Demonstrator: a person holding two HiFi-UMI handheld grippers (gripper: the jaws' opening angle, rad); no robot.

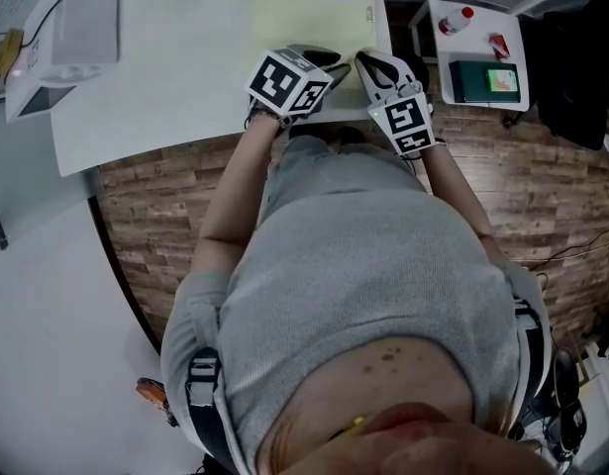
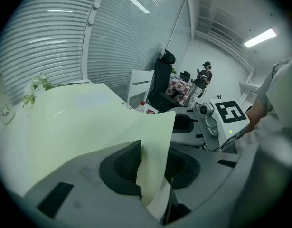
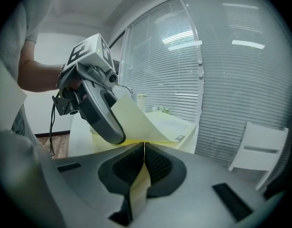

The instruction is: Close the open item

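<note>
A pale yellow folder [image 1: 314, 23] lies open on the white table [image 1: 165, 87], near its front edge. My left gripper [image 1: 327, 60] is shut on the folder's upper sheet [image 2: 89, 122], which passes between its dark pads [image 2: 124, 167] and curls upward. In the right gripper view that sheet [image 3: 136, 120] rises from the table to the left gripper [image 3: 112, 132]. My right gripper [image 1: 375, 65] sits just beside it, with pads [image 3: 157, 167] pressed together on the folder's near edge. In the left gripper view the right gripper [image 2: 183, 122] shows behind the sheet.
A white box [image 1: 66, 38] stands on the table's left end. A small side table [image 1: 477, 102] at the right carries a red-capped bottle [image 1: 455, 20] and a green book [image 1: 487, 79]. A cup [image 2: 3, 103] and flowers [image 2: 36, 87] sit by the blinds. The floor is wood.
</note>
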